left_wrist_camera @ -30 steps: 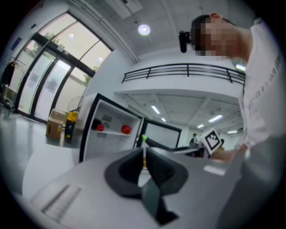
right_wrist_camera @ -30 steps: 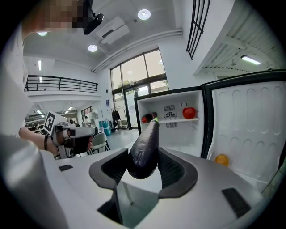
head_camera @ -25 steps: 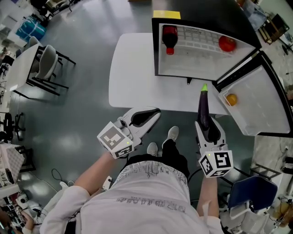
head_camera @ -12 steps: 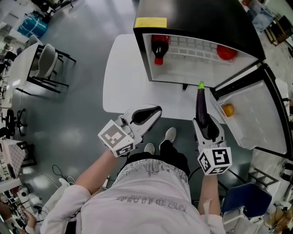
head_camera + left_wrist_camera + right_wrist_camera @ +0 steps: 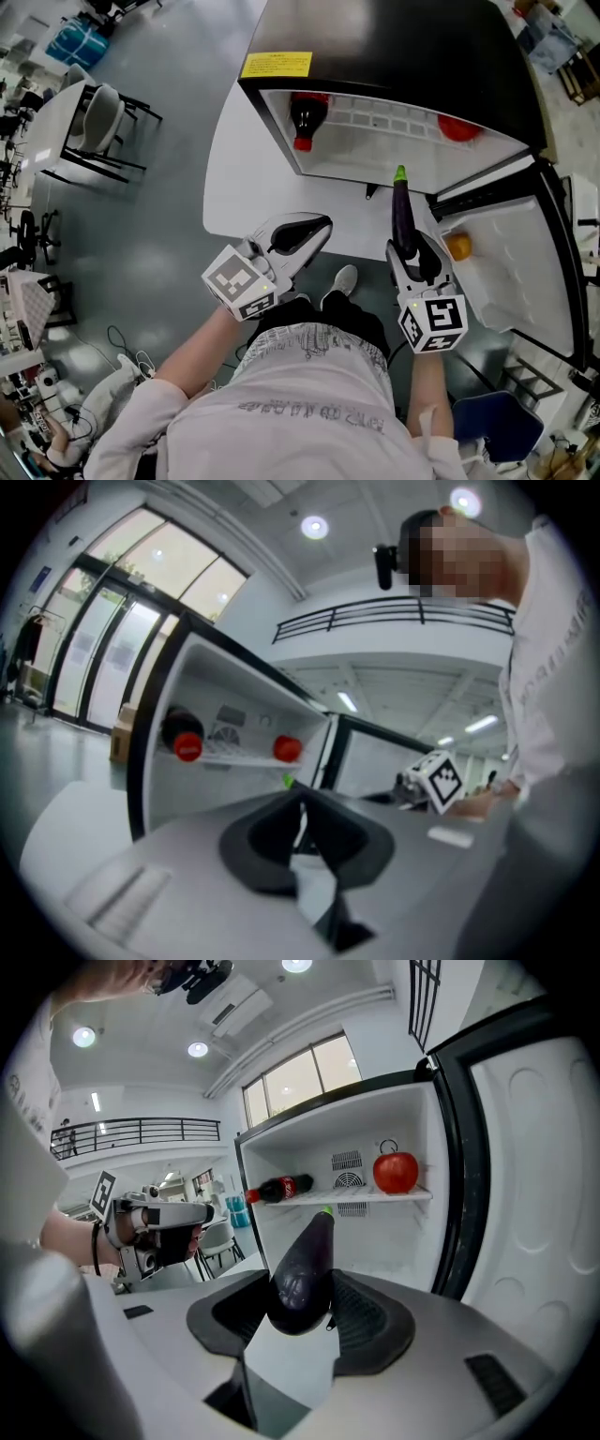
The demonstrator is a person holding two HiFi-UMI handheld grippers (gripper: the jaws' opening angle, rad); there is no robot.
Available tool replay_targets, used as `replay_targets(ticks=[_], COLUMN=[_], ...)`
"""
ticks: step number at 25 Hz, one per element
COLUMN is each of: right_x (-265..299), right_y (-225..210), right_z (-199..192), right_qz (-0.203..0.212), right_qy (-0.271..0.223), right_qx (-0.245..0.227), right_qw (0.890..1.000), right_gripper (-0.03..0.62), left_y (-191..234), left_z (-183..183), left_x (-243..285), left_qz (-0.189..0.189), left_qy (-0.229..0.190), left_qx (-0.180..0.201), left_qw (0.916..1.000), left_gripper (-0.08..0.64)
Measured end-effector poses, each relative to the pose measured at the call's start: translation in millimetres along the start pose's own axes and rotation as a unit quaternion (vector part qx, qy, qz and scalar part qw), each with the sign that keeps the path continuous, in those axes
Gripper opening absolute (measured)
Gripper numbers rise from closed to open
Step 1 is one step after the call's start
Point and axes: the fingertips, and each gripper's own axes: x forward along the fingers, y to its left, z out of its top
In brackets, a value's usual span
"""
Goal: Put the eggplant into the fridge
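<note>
A dark purple eggplant [image 5: 403, 217] [image 5: 305, 1258] with a green tip sticks out forward from my right gripper [image 5: 410, 246] [image 5: 301, 1290], which is shut on its thick end. Its tip points at the open fridge [image 5: 375, 150] [image 5: 375, 1241] and sits just in front of the lower opening. My left gripper [image 5: 314, 225] [image 5: 300, 803] hovers to the left over the table edge, shut with nothing in it. The fridge door [image 5: 525, 253] [image 5: 544, 1176] stands swung open on the right.
On the fridge's shelf lie a cola bottle [image 5: 302, 117] [image 5: 277, 1188] and a red apple [image 5: 457, 127] [image 5: 396, 1171]. An orange [image 5: 457, 246] sits in the door. The fridge rests on a white table [image 5: 244, 178]. A chair [image 5: 94, 122] stands far left.
Both grippers have moved forward toward the fridge, which now fills more of the head view. The eggplant's tip has come up to the fridge opening. Both grips look unchanged.
</note>
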Motion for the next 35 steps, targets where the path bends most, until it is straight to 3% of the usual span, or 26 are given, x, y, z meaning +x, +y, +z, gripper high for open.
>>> replay_targets(ticks=[8, 16, 35], right_x=[24.5, 57.4, 145.4], right_y=[-19.9, -31.6, -54.1], right_z=[-11.5, -17.1, -38.1], right_qz=[0.011, -0.008, -0.093], right_qy=[0.018, 0.031, 0.050], right_qx=[0.011, 0.020, 0.046], right_qw=[1.000, 0.999, 0.993], right_gripper=[0.206, 0.206, 0.206], left_y=[11.1, 22.5, 69.8], left_z=[-7.7, -14.1, -44.3], left_x=[22.3, 25.7, 25.2], left_qz=[0.017, 0.016, -0.047], left_qy=[0.008, 0.026, 0.078], left_qx=[-0.007, -0.012, 0.009], left_qw=[0.9998, 0.9995, 0.9958], left_gripper=[0.023, 0.023, 0.015])
